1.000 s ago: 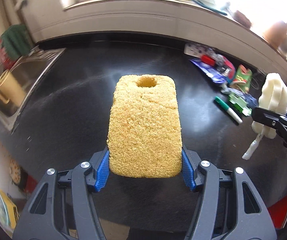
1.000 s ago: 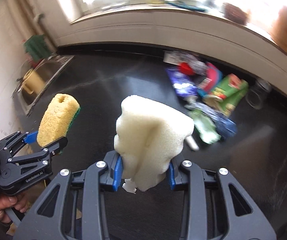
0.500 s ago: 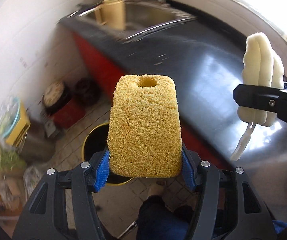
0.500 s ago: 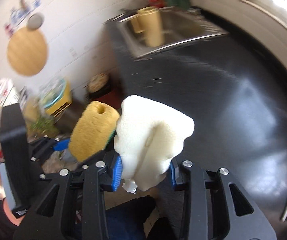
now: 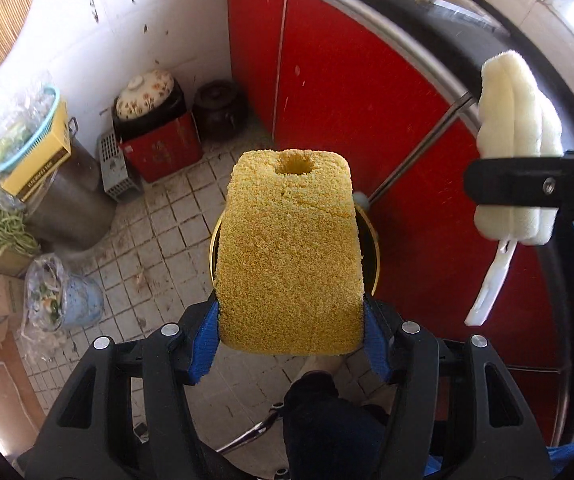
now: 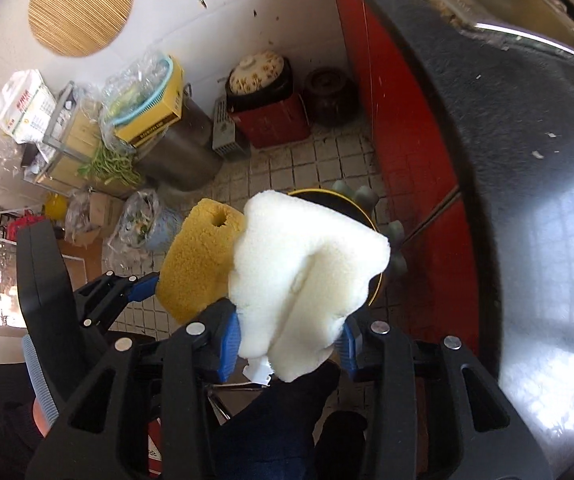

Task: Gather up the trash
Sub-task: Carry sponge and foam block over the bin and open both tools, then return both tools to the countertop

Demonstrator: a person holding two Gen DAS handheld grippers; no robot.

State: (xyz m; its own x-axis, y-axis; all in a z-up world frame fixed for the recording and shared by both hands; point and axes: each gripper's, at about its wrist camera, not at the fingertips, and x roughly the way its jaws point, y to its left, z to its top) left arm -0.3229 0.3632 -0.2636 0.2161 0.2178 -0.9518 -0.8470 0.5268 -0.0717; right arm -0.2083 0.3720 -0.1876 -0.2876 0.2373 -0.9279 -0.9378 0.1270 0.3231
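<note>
My left gripper (image 5: pixel 290 338) is shut on a yellow sponge (image 5: pixel 290 256) with a round hole near its far end. It hangs over a yellow-rimmed bin (image 5: pixel 371 256) on the tiled floor, mostly hidden behind the sponge. My right gripper (image 6: pixel 290 340) is shut on a white foam sponge (image 6: pixel 307 268) with a white plastic handle. In the right wrist view the bin's rim (image 6: pixel 375 298) shows just behind the white sponge, and the yellow sponge (image 6: pixel 197 264) sits to its left. The white sponge (image 5: pixel 517 160) also shows at the right of the left wrist view.
Red cabinet doors (image 5: pixel 347 92) and the black counter edge (image 6: pixel 527 200) stand to the right. A red box with a flowered pot (image 5: pixel 159 136), a metal drum (image 5: pixel 67 200), bagged scraps (image 5: pixel 59 296) and the person's dark legs (image 5: pixel 327 420) are on the floor.
Both grippers have swung off the counter and down toward the floor, sponges still held. The bin has come under the yellow sponge, and the counter has slid off to the right.
</note>
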